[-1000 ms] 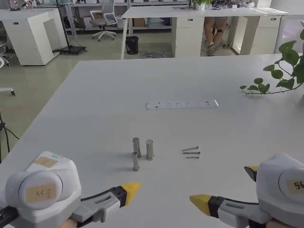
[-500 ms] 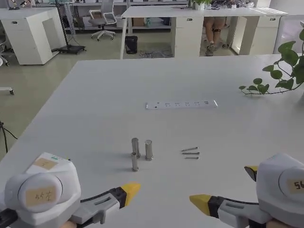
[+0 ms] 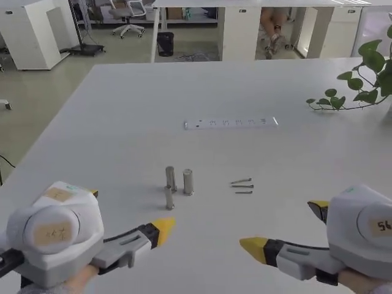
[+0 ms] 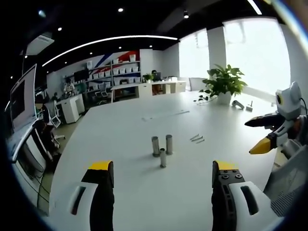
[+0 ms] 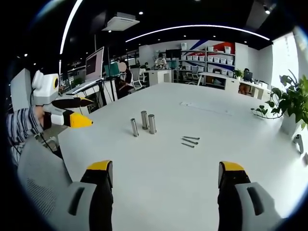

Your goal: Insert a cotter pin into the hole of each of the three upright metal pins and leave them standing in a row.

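Steel-grey, three short upright metal pins [image 3: 188, 182] stand clustered on our white table [image 3: 122, 122] in the head view, with three thin cotter pins [image 3: 242, 185] lying just right of them. Our left gripper [image 3: 128, 208] and right gripper [image 3: 284, 226] hover near us, touching nothing. In the left gripper view, we see the jaws spread wide. In the right gripper view, they gape too, empty.

the left gripper [image 4: 163, 168] holds its jaws wide apart above the white table [image 4: 120, 139], three metal pins [image 4: 162, 147] standing close together ahead, three cotter pins [image 4: 196, 139] lying right of them, the right gripper [image 4: 250, 138] at the right edge.
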Motion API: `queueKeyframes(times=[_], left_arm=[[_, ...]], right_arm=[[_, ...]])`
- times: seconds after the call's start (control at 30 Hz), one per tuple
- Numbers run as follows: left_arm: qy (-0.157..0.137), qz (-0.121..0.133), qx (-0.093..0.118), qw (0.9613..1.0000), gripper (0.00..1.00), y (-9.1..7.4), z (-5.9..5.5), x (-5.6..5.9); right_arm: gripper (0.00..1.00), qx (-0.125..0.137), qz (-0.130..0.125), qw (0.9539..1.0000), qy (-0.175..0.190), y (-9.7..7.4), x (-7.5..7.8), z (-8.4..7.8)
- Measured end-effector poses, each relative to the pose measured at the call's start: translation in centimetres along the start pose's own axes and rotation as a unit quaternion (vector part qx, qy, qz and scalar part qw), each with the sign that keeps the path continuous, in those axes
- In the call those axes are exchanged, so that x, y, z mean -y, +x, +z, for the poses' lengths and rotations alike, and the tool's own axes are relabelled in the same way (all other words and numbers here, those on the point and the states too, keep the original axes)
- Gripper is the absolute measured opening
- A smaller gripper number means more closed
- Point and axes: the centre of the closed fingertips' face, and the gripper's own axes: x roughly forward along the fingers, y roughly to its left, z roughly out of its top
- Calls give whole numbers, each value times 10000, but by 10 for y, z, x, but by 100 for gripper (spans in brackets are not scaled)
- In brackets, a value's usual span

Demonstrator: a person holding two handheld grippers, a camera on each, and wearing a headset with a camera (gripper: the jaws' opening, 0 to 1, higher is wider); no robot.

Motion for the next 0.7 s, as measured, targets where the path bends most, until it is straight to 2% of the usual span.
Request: queueKeyframes(times=[0.1,0.2,0.37,0.57,0.7], left_arm=[[83,-47,-26,10000,72,13,-1,-2],[3,-136,14,9999,65,25,-1,-3],[185,-261,-189,9993,55,51,-11,-5],[125,-379,-214,9990,49,76,-13,-5],[250,-449,-307,9982,46,93,-19,-6]], right_arm=[[87,52,39,10000,-12,3,0,2],[85,84,104,9999,-2,8,0,3],[83,17,162,9999,27,15,4,-1],[82,-44,198,9998,45,22,11,-3],[81,-91,227,9997,38,29,15,-2]])
